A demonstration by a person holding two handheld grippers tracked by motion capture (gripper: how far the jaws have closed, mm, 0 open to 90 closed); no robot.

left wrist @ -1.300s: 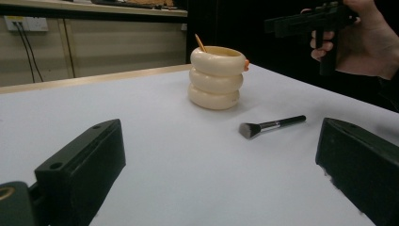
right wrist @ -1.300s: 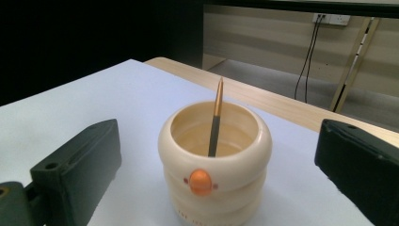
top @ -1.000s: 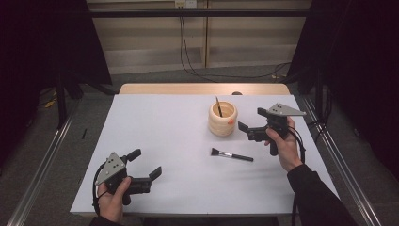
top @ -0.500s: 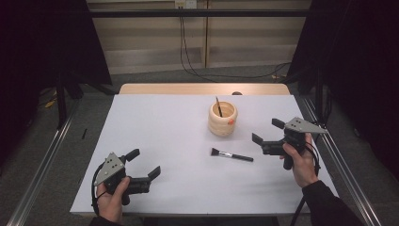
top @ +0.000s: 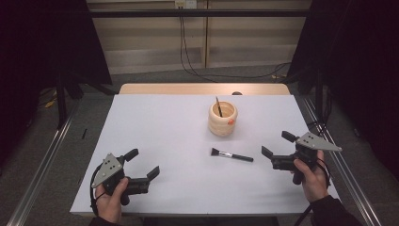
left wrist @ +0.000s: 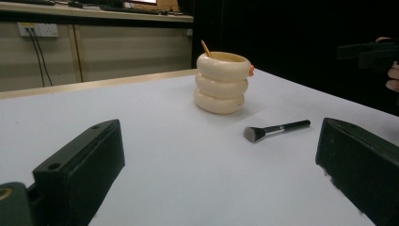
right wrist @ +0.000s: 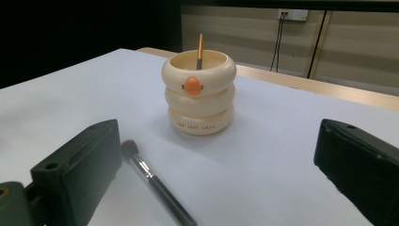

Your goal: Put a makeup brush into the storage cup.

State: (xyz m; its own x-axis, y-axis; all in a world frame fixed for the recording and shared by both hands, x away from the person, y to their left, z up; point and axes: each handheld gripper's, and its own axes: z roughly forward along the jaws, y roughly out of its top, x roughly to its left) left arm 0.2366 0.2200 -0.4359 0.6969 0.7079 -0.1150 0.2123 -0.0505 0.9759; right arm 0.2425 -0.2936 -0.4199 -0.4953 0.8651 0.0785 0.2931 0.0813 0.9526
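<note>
Grippers released, brush pickup pending.
Right gripper (top: 277, 147) sits just right of the makeup brush (top: 231, 155) with jaws spread; left gripper (top: 142, 163) idles spread, well apart. Brush lies just before the cream holder (top: 222, 118); approach along its handle, clamp mid-handle.

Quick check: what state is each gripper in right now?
Left gripper: open, holding nothing.
Right gripper: open, holding nothing, beside the makeup brush.
</note>
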